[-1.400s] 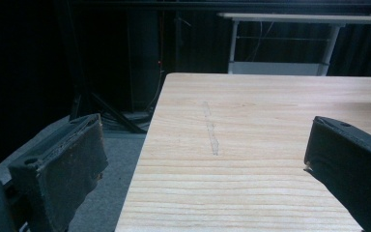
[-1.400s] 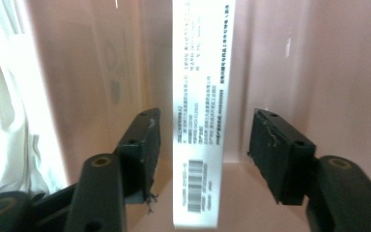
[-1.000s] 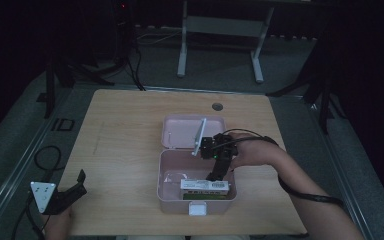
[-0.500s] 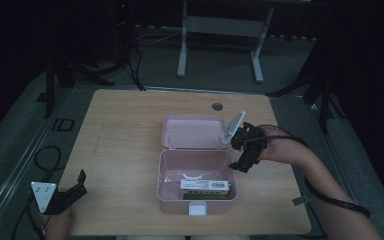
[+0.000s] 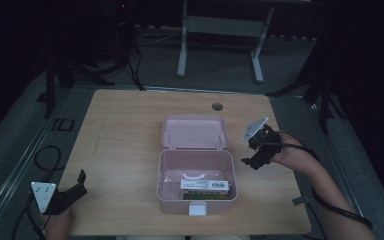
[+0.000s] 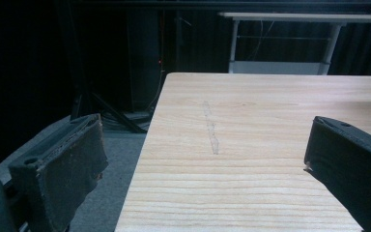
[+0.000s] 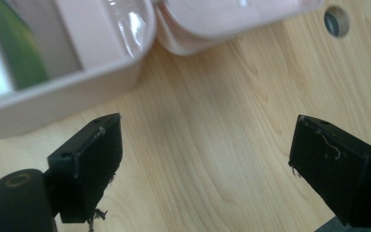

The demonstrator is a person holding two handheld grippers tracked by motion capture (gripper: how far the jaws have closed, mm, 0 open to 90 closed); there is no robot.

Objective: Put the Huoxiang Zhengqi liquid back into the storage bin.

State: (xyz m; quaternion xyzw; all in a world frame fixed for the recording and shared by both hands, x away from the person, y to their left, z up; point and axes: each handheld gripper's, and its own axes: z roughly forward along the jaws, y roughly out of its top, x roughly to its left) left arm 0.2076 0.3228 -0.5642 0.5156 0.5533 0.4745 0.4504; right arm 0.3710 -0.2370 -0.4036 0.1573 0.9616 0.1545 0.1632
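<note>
Your left hand-held gripper (image 5: 75,187) rests at the near left corner of the pale wooden surface (image 5: 125,150), jaws wide, empty. The open pink plastic lidded box (image 5: 197,172) sits centre, a white-and-green carton (image 5: 205,186) already inside. Your right hand-held gripper (image 5: 252,161), jaws just opened, holds nothing beside the box. Judged left: closing the lid.

Pink box (image 5: 197,181) mid-table, lid (image 5: 195,132) flat open behind, white-and-green carton (image 5: 204,186) inside.
</note>
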